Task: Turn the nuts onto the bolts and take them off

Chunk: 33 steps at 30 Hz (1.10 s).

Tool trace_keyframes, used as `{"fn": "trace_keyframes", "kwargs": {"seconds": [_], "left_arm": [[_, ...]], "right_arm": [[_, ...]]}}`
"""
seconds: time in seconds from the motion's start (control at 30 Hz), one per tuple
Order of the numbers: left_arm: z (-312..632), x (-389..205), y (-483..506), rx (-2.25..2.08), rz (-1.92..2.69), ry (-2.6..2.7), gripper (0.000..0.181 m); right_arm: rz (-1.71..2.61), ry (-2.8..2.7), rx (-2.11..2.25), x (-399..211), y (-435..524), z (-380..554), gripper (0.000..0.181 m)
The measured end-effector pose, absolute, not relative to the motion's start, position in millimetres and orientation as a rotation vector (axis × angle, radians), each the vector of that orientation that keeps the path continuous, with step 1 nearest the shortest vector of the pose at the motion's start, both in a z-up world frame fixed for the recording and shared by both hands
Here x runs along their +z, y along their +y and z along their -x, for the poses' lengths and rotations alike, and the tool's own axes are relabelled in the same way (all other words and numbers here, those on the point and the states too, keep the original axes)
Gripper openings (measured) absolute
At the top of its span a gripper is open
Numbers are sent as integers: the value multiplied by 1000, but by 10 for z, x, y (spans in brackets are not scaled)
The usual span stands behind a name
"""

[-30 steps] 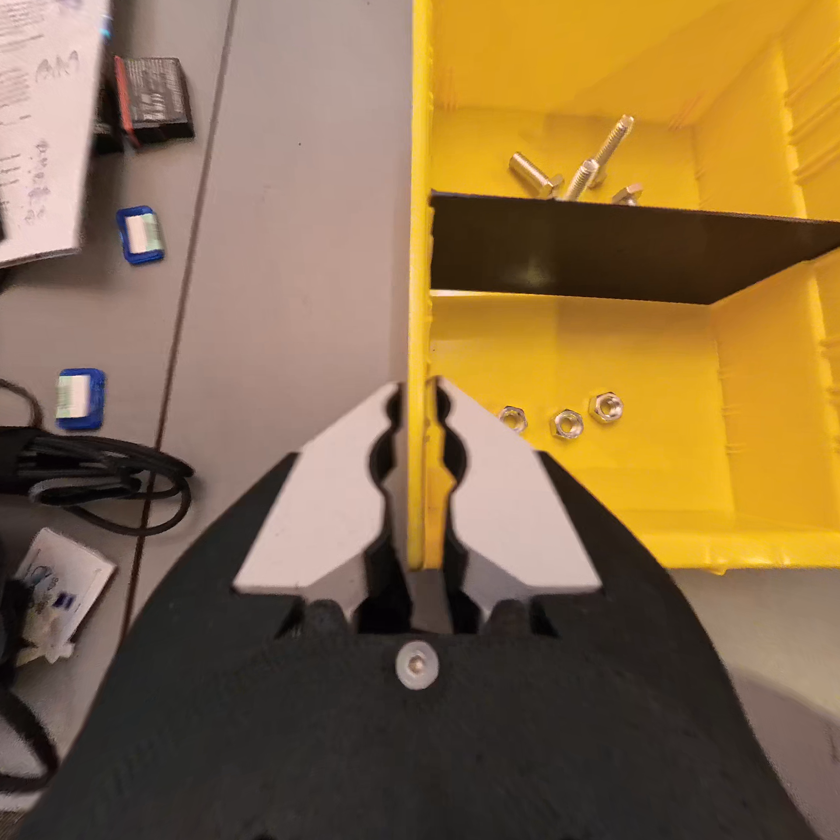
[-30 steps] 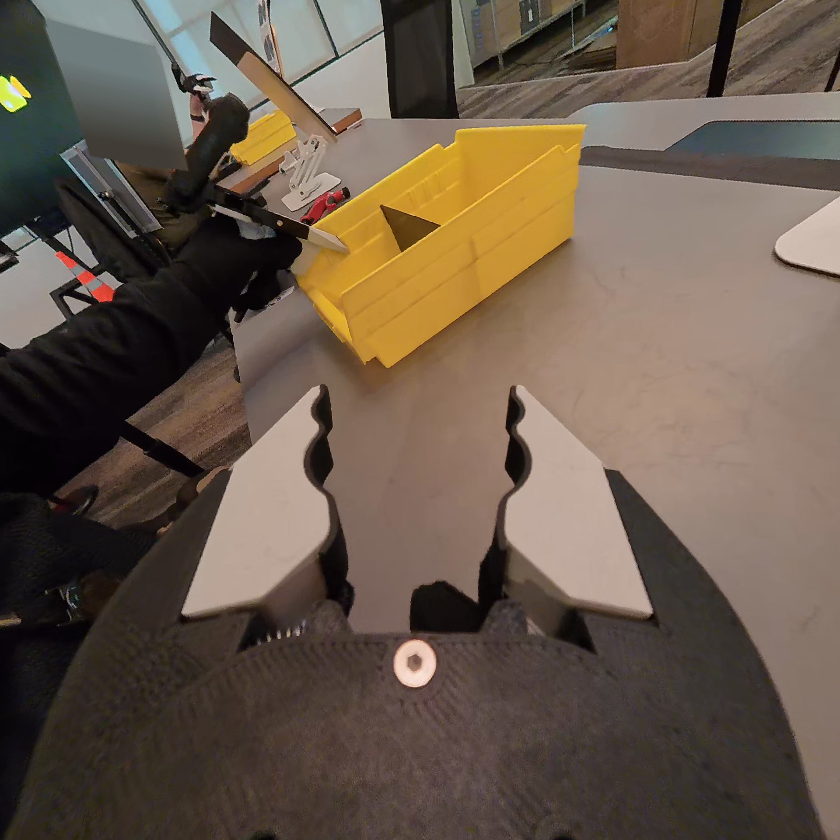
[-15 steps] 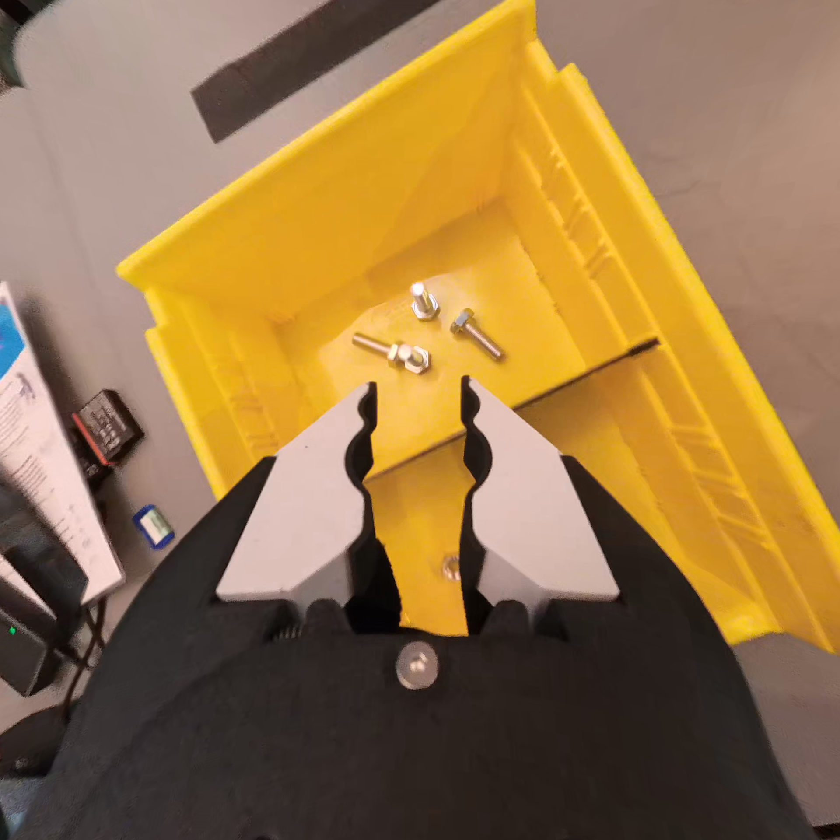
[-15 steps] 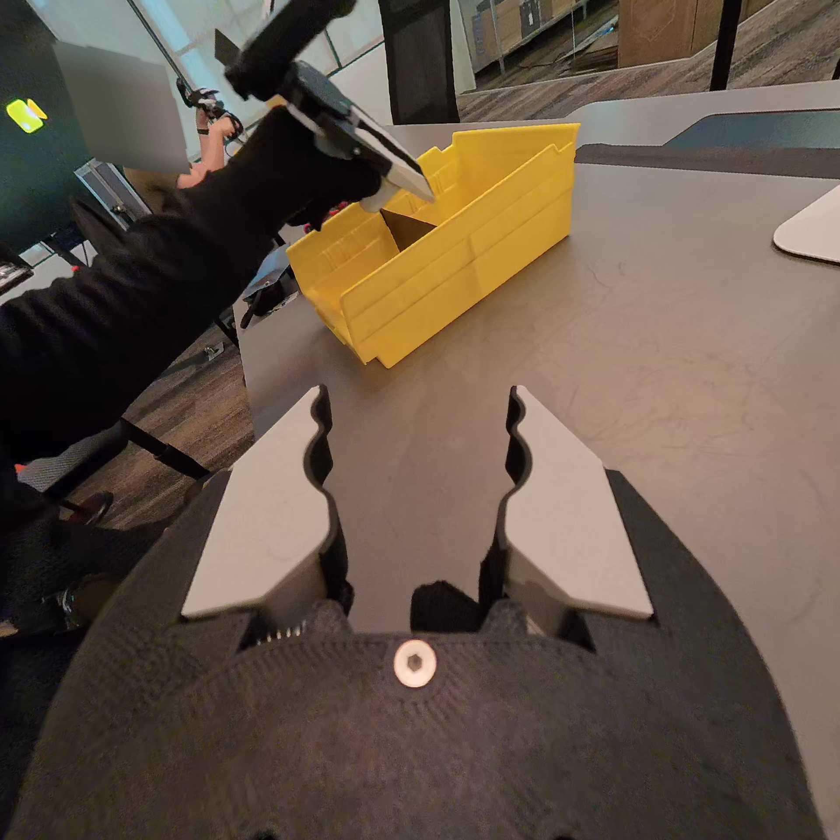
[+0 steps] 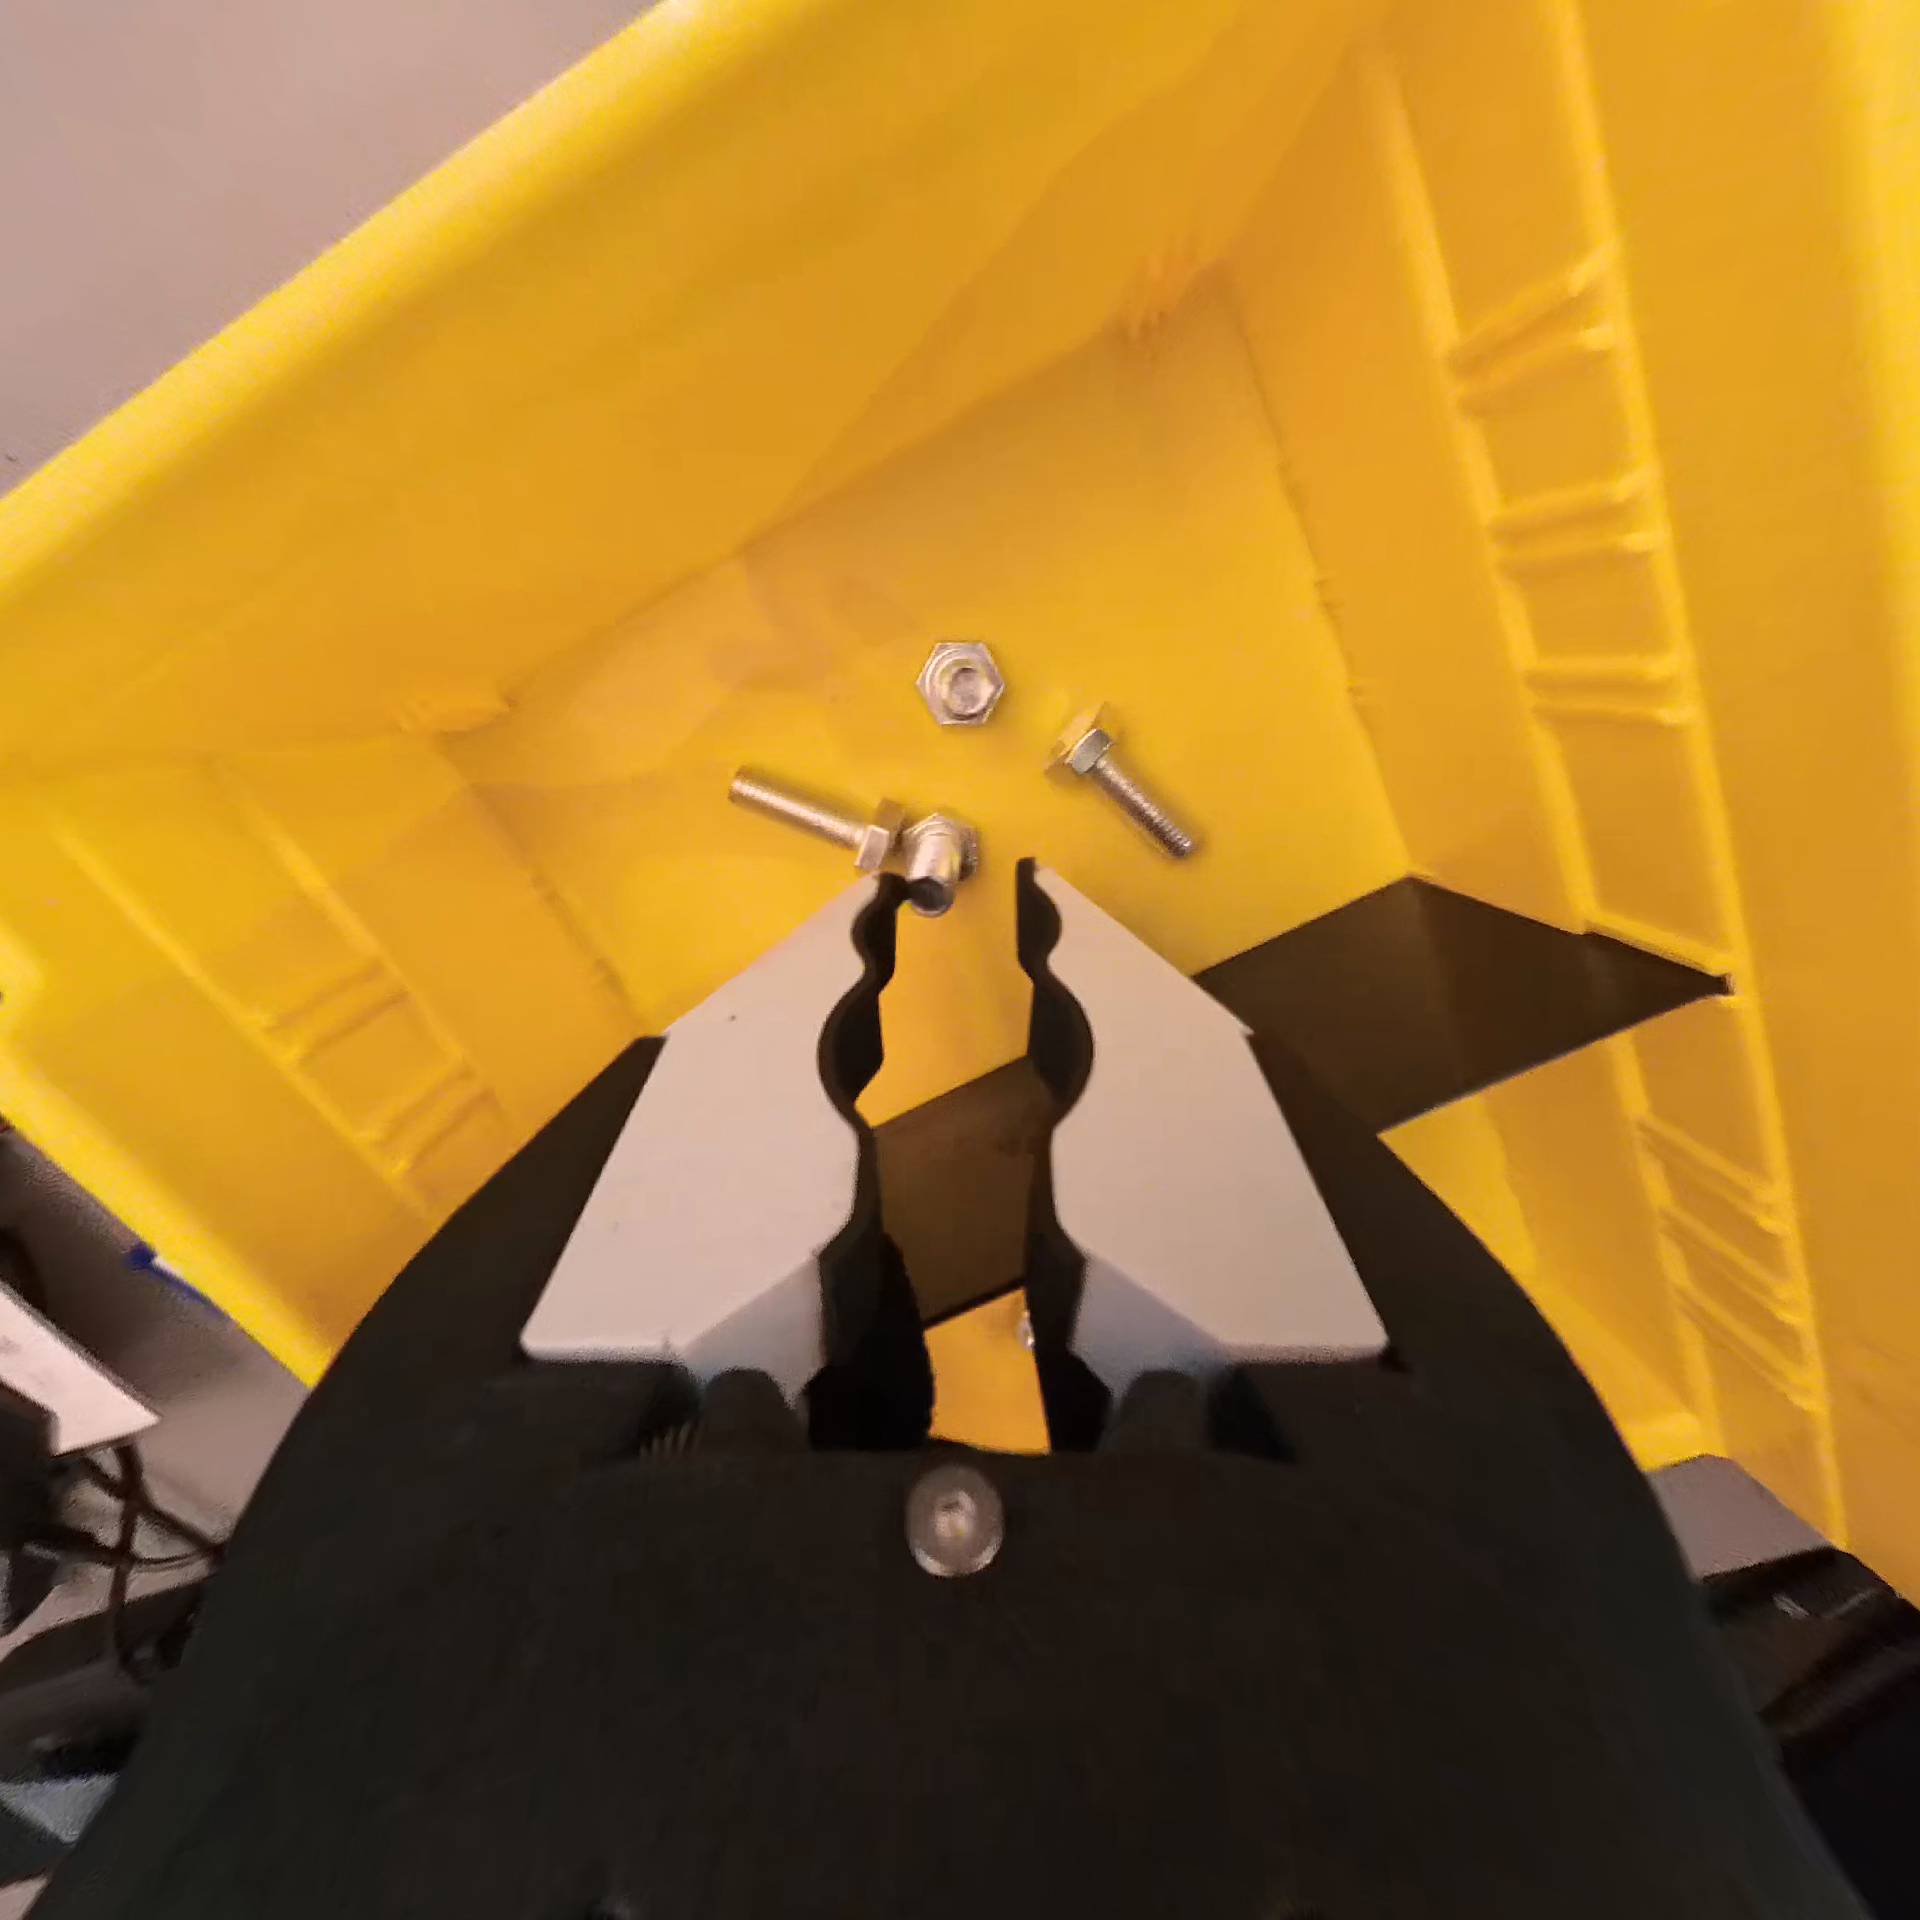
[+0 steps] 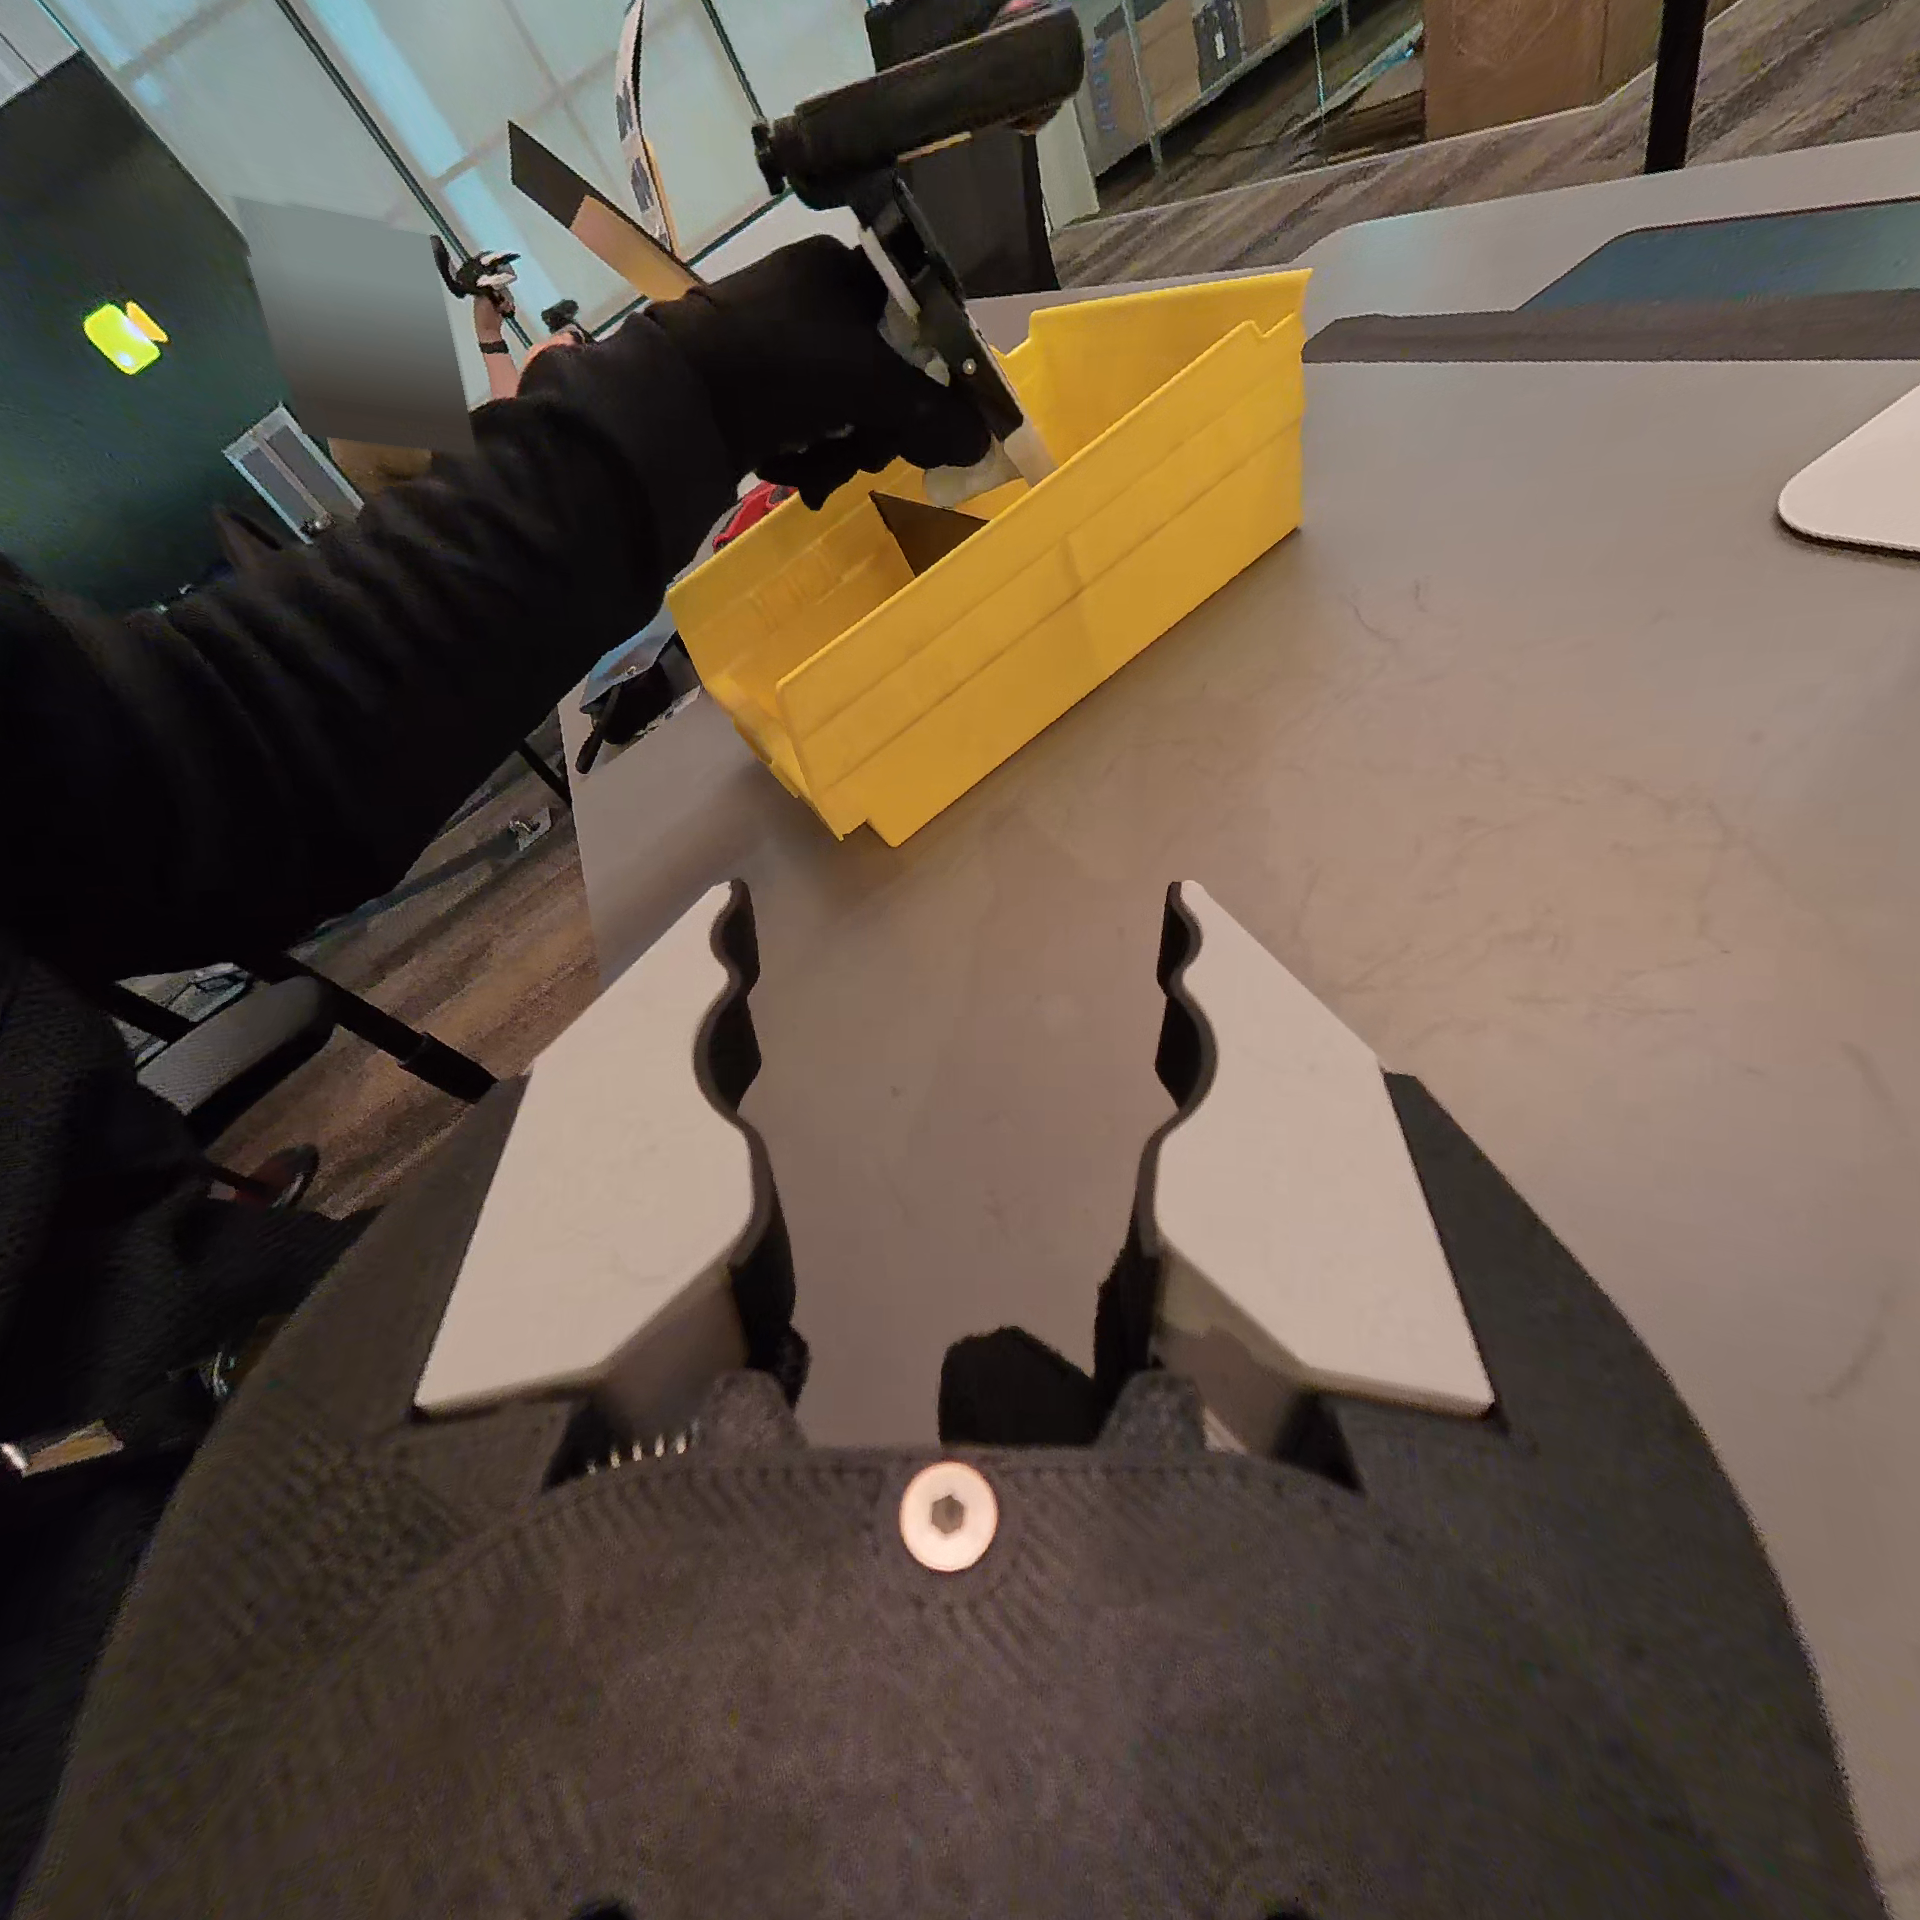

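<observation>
Grey worktop, open-plan room behind. Left gripper: fingers parted, nothing held, tips inside the yellow bin's far compartment, just beside an upright bolt touching a lying bolt. Further out: one bolt standing on its head, one lying apart; black divider; a nut glimpsed in the near compartment. Right gripper: fingers spread wide, empty, over bare worktop, well apart from the bin. Risk, judged: closing off-centre could topple the upright bolt or catch both touching bolts. Legible writing: none.

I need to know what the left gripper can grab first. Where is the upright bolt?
In the left wrist view the upright bolt stands on the yellow bin floor beyond the black divider, just past the left gripper fingertips.
</observation>
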<state>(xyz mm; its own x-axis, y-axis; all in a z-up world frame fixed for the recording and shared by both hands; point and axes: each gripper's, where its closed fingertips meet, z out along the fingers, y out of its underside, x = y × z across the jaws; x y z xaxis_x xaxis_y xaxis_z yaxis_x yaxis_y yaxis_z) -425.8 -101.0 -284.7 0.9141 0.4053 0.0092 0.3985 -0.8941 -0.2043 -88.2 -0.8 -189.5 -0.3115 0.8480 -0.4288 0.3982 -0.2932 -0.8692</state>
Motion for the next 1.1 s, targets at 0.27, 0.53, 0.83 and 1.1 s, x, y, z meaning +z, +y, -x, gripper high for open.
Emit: {"fn": "trace_keyframes", "kwargs": {"seconds": [0.27,0.53,0.83,1.1], "left_arm": [[4206,-3018,-1070,6,3019,-583,11],[4250,-2861,-1060,95,2999,-514,8],[3353,-1698,-319,164,2772,-41,7],[1746,-2342,256,-46,2887,599,8]], "right_arm": [[1564,-1569,1646,-1899,15,880,77],[1569,-1560,1656,-1897,28,883,77],[1556,-1538,1687,-1846,26,882,77],[1533,-1495,1681,-1761,107,838,75]]}}
